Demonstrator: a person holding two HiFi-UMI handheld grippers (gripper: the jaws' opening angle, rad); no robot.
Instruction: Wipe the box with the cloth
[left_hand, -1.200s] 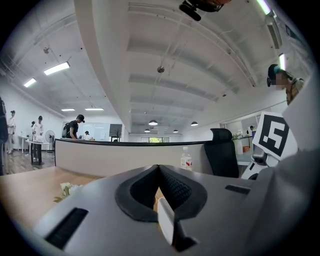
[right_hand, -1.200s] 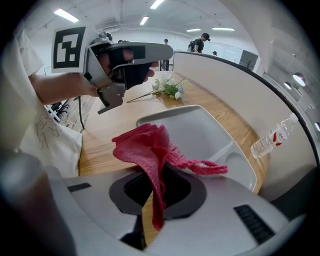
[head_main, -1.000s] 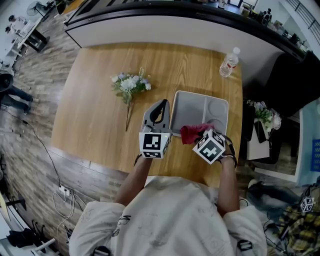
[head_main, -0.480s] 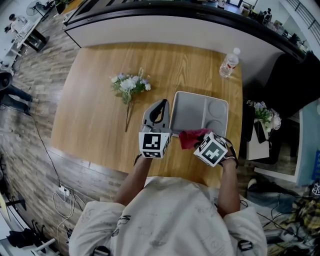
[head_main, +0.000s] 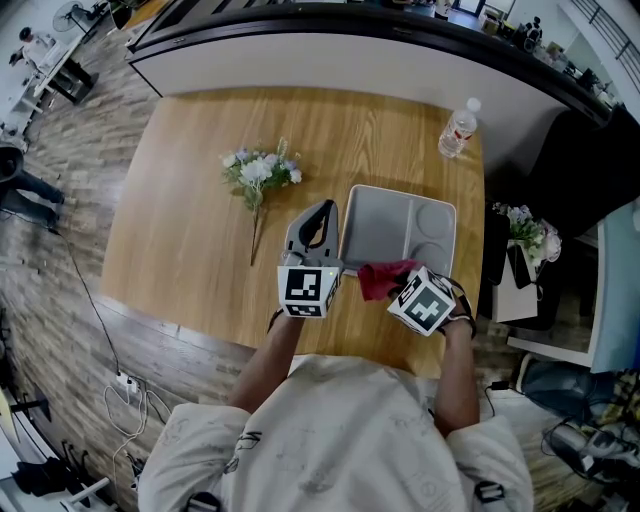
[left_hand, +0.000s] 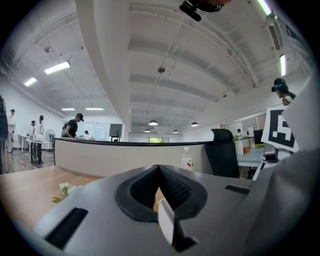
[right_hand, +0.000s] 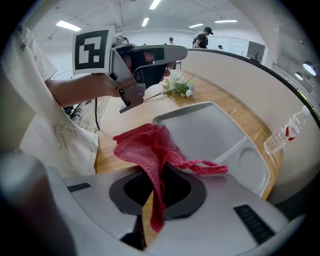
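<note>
Two grippers are at work close to the person's body. The right gripper (right_hand: 151, 202) has its jaws pressed together on a red cloth (right_hand: 150, 147), and the loose part of the cloth bunches out in front of it. This bunch hangs at the near edge of the grey box (head_main: 400, 220), toward its near left corner. I cannot tell if it presses on the box or only hovers over it. The left gripper (left_hand: 160, 182) has its jaws closed together with nothing between them. It is just beside the left edge of the box, raised a little above the wooden table (head_main: 190, 230), and seems not to touch the box.

The box lies flat and open, with a wide part on its left and smaller parts on its right, all without content. By my judgement the wiping is at an early or middle stage: the cloth is already taken and brought to the box, but it reaches only the near edge. The wide inner surface and the far parts seem yet to be passed over. No dirt is visible, so I cannot say how much is cleaned.

Beyond the left side of the box lies a small bunch of flowers (head_main: 258, 170), and beyond its far right corner stands a water bottle (head_main: 457, 128).
</note>
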